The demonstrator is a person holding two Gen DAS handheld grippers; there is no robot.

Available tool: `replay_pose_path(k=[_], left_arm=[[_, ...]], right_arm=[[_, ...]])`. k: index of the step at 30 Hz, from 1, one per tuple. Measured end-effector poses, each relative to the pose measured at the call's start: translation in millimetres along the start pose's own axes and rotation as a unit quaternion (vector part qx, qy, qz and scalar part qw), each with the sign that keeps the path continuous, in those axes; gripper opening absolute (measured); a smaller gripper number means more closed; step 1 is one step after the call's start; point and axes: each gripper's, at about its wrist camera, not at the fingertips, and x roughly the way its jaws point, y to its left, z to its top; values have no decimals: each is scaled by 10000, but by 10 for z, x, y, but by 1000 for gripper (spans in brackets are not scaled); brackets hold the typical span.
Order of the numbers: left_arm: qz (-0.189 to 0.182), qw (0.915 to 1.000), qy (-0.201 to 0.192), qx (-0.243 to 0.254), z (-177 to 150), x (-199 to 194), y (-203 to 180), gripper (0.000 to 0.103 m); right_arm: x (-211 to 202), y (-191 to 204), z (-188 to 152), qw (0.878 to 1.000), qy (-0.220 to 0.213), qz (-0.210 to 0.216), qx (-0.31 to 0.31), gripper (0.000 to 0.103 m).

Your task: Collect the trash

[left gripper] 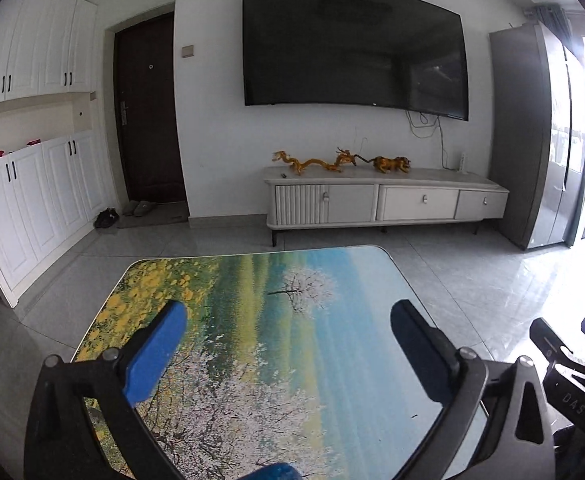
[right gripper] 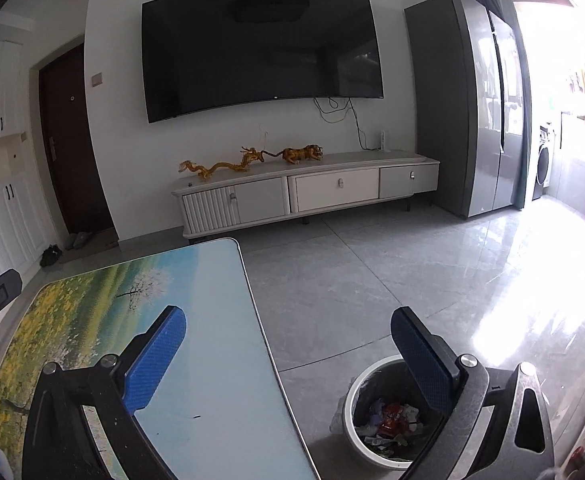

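Both wrists face TV [left gripper: 354, 46] wall | share table [right gripper: 212, 360] (right sees bin [right gripper: 356, 412])

A table [left gripper: 292, 320] printed with a blossom landscape stands on the grey tiled floor [right gripper: 372, 272]. Just right of its near edge, a white bin [right gripper: 350, 420] of wrappers sits on the tiles.
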Motion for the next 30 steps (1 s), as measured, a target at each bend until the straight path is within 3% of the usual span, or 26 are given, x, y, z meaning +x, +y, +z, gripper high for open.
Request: replay_pose_path(k=[11,30], left_arm=[[234,9996,-109,-117,-24,-36,117,103],[298,9995,21,56,-73,57,100,103]], right_arm=[[-48,-49,-41,9999,-102,-123,17,103],[2,-158,-107,9996,-18,-218,161,103]])
